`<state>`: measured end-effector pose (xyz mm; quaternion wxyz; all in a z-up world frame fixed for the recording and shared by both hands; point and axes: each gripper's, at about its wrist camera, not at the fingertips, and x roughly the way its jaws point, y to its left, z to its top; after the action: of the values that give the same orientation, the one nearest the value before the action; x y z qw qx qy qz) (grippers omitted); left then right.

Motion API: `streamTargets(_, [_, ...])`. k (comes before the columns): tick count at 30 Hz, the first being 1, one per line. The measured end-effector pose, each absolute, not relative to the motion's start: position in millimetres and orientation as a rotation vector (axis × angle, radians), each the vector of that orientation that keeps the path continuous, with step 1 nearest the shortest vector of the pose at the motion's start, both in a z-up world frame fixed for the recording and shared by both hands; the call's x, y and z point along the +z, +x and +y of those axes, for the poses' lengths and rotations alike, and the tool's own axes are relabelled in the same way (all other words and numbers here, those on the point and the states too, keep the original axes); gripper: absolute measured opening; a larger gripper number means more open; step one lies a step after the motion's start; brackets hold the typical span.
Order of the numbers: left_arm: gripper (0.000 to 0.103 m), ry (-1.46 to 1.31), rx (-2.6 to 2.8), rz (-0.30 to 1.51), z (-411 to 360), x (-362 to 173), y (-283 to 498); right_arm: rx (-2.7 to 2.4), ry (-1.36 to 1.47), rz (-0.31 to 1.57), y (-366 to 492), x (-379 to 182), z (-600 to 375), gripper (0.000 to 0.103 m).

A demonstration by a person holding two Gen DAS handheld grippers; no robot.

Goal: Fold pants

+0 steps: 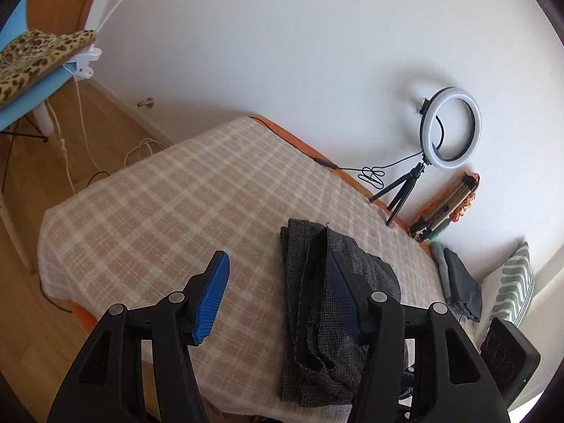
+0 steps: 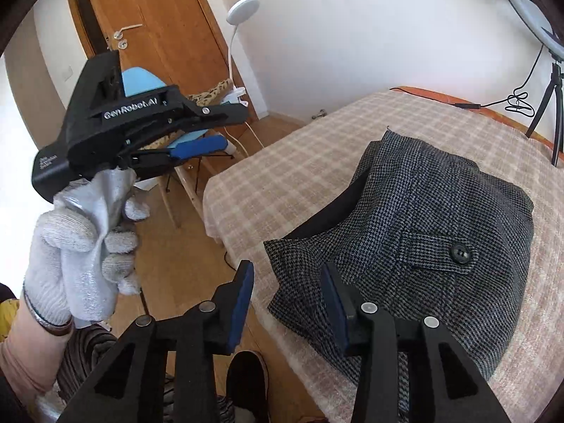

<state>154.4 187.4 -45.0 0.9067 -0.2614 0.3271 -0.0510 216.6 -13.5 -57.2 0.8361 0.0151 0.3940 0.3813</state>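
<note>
Grey houndstooth wool pants (image 2: 419,225) lie folded on the checked bed (image 2: 282,176), nearer the empty, spread right hand-held gripper (image 2: 287,303) than the raised left hand-held gripper (image 2: 197,148), also released.

Black tongs (image 2: 287,303) with blue pads (image 2: 240,303), silver screws, white "GenRobot.AI" lettering; white knit glove (image 2: 81,243).

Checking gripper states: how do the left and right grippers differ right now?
Left gripper is held up off the bed, above the floor; right gripper sits low at the bed's edge. The right's one finger overlaps the pants; the left is well clear. Both are open, holding nothing.
</note>
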Motion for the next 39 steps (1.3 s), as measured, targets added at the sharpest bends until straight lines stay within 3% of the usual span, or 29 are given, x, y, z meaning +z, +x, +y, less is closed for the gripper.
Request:
streamTargets(3, [0.056,-0.506,-0.163,0.685,162,-43,156,0.783,0.071,0.782,217,-41,-52,0.065])
streamTargets(10, [0.056,-0.313,-0.321,0.760,85,-52,159,0.513,0.210,0.815,292,-43,-138,0.066])
streamTargets(16, [0.056,-0.246,-0.333,0.869,70,-83,166,0.440,0.402,0.959,365,-90,-169,0.067])
streamTargets(19, [0.056,-0.252,-0.314,0.935,79,-102,167,0.459,0.474,1.026,393,-110,-167,0.055])
streamTargets(20, [0.056,-0.262,-0.308,0.953,83,-109,167,0.466,0.484,1.039,400,-115,-165,0.044])
streamTargets(24, [0.060,-0.259,-0.298,0.959,88,-125,158,0.471,0.478,1.045,420,-122,-153,0.030])
streamTargets(27, [0.060,-0.258,-0.301,0.954,90,-124,155,0.430,0.451,1.030,429,-125,-150,0.022])
streamTargets(30, [0.060,-0.283,-0.305,0.954,93,-118,157,0.412,0.435,1.022,430,-121,-150,0.022])
streamTargets(37, [0.070,-0.436,-0.297,0.878,126,-95,174,0.464,0.412,1.008,400,-99,-166,0.055])
streamTargets(39, [0.070,-0.497,-0.330,0.921,134,-100,188,0.486,0.409,1.013,385,-94,-171,0.072])
